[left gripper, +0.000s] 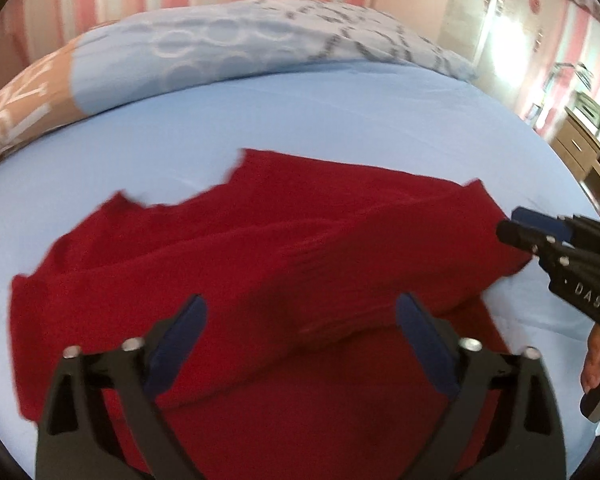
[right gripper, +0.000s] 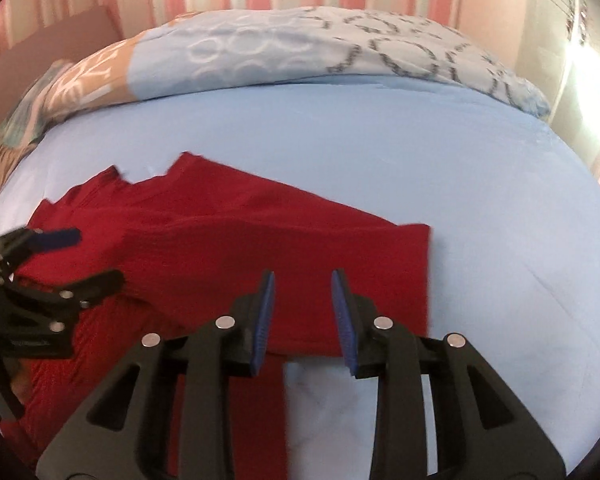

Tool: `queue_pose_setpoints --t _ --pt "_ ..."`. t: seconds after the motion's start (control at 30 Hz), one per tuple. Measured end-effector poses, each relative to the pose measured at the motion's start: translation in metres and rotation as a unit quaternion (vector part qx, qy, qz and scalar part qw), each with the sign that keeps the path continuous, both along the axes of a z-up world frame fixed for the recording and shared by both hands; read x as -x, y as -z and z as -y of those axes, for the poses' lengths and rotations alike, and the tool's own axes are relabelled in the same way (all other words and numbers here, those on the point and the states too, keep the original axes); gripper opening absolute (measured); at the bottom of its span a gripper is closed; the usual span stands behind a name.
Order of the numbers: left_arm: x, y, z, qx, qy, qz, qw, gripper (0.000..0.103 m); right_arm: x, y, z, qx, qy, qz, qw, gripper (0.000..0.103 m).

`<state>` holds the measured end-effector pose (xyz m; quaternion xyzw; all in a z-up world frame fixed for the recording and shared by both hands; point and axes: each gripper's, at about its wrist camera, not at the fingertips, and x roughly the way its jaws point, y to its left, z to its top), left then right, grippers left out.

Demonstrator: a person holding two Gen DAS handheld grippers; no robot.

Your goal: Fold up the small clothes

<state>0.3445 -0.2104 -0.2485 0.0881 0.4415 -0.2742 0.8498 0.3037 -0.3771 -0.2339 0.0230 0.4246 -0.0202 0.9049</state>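
My left tool (left gripper: pixel 302 328) spread wide, hovering over red garment (left gripper: pixel 240 264), gripping nothing. Garment lies partly folded on blue bed sheet (left gripper: pixel 300 128), patterned duvet (left gripper: pixel 220 44) behind. My right tool (right gripper: pixel 303 312) partly parted above garment's right edge; contact unclear, view blurred.

My right claw (right gripper: pixel 303 312) hangs over the red sweater (right gripper: pixel 236 236), with its two blue pads a little apart and nothing between them. The sweater lies partly folded on the light blue bed sheet (right gripper: pixel 440 160). My left claw (right gripper: pixel 88 256) is on the left, spread wide above the sweater. A patterned blanket (right gripper: pixel 284 52) lies at the far end of the bed.
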Motion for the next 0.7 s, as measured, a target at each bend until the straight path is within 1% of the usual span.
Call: queue_pose_setpoints --t 0.03,0.07,0.1,0.2,0.3,0.33,0.37,0.4,0.47,0.57,0.63,0.7 --pt "-0.001 0.004 0.007 -0.007 0.006 -0.008 0.9999 0.059 0.0 0.003 0.01 -0.004 0.008 0.001 1.0 0.03" --pt "-0.002 0.009 0.015 -0.017 0.011 -0.018 0.9996 0.045 0.001 0.005 0.014 -0.008 0.011 0.002 1.0 0.03" --pt "-0.002 0.014 0.02 -0.024 0.013 -0.025 0.9993 0.042 -0.001 0.009 0.024 -0.019 0.018 0.001 1.0 0.03" --pt "-0.003 0.021 0.028 -0.039 0.005 -0.024 0.999 0.042 -0.006 0.016 0.039 -0.027 0.029 -0.003 0.999 0.03" --pt "-0.008 0.024 0.03 -0.036 0.003 -0.029 0.9989 0.042 -0.008 0.021 0.049 -0.026 0.036 -0.003 0.999 0.03" --pt "-0.009 0.023 0.031 -0.036 0.002 -0.026 0.999 0.038 -0.007 0.021 0.052 -0.028 0.041 -0.001 0.999 0.03" --pt "-0.008 0.023 0.032 -0.037 0.006 -0.02 0.9991 0.015 -0.007 0.021 0.055 -0.03 0.044 0.001 0.999 0.03" --pt "-0.007 0.021 0.034 -0.041 0.01 -0.013 0.999 0.01 -0.006 0.021 0.057 -0.032 0.048 0.002 0.998 0.03" --pt "-0.004 0.014 0.033 -0.036 0.016 0.001 0.9992 0.007 -0.002 0.02 0.061 -0.037 0.055 0.004 0.998 0.03" --pt "0.006 -0.005 0.025 -0.018 0.02 0.034 0.999 0.007 0.0 0.018 0.06 -0.036 0.058 0.007 0.998 0.031" --pt "0.012 -0.018 0.021 -0.013 0.019 0.062 0.9978 0.006 0.001 0.018 0.06 -0.038 0.062 0.007 0.997 0.036" --pt "0.015 -0.034 0.011 -0.02 0.01 0.096 0.9951 0.006 0.002 0.016 0.059 -0.046 0.066 0.009 0.997 0.044"
